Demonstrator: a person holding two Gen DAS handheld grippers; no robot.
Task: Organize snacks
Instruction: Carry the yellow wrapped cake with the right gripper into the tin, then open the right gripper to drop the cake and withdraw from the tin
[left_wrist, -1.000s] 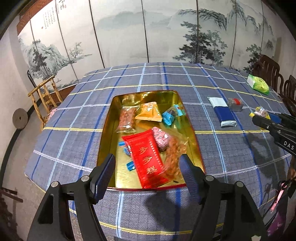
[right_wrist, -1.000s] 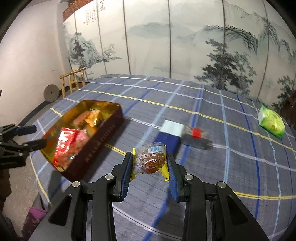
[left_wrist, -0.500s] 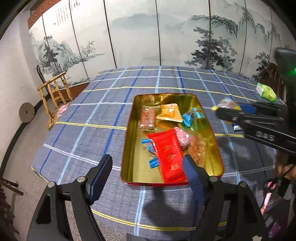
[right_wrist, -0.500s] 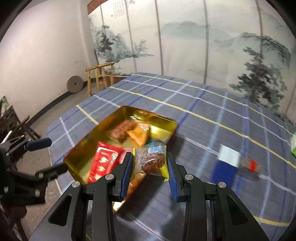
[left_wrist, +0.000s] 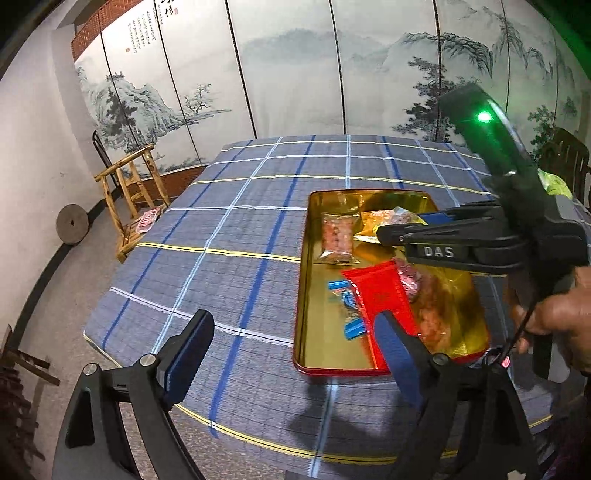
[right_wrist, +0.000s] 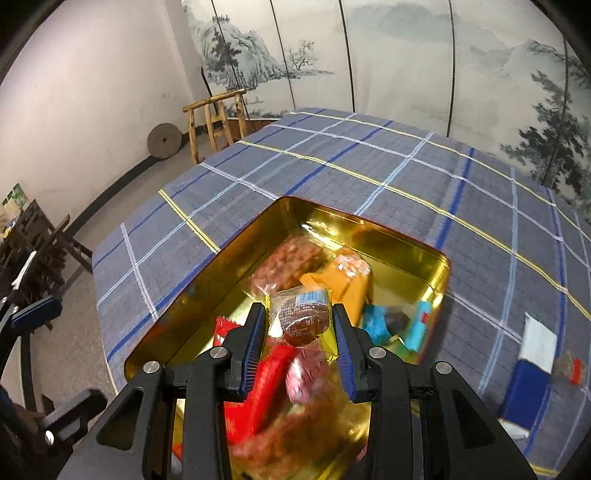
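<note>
A gold tin tray (left_wrist: 306, 295) (right_wrist: 406, 243) with a red rim sits on the plaid tablecloth and holds several snack packets, among them a red packet (left_wrist: 380, 295). My right gripper (right_wrist: 299, 332) is shut on a clear-wrapped brown snack (right_wrist: 301, 317) and hovers over the tray's middle. In the left wrist view that gripper (left_wrist: 384, 233) reaches in from the right above the tray. My left gripper (left_wrist: 291, 350) hangs over the table's near edge at the tray's front-left corner; its jaws are opening, with nothing held between them.
A blue-and-white packet (right_wrist: 532, 362) and a small red-capped item (right_wrist: 570, 369) lie on the cloth right of the tray. A green packet (left_wrist: 554, 184) lies at the far right. A wooden chair (left_wrist: 129, 192) and a stone disc (left_wrist: 72, 224) stand left of the table.
My right gripper carried the wrapped snack leftward from the bare cloth to over the tray. My left gripper's jaws spread wider and it shifted left, so the tray now sits to its right.
</note>
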